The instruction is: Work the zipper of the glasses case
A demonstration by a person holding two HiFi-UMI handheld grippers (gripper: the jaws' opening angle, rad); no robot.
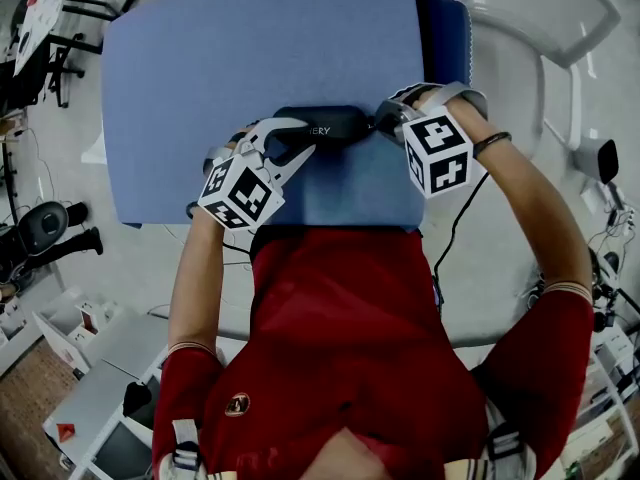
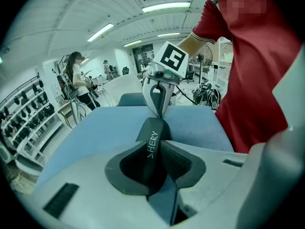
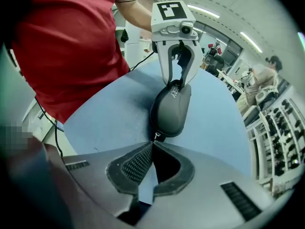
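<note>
Glasses case (image 1: 325,128) is laid on the blue surface (image 1: 250,48) with its long axis from 9 to 3 o'clock, the 9 o'clock end pinched in the left gripper (image 1: 292,144) jaws and the zipper pull (image 3: 155,137) at 3 o'clock clamped by the right gripper (image 1: 384,120) jaws, which are pressed together.

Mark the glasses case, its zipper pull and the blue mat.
glasses case (image 1: 325,126), head view, middle of its dark top.
zipper pull (image 3: 155,136), right gripper view, small metal tab at the case's near end.
blue mat (image 1: 250,48), head view, bare stretch beyond the case.
</note>
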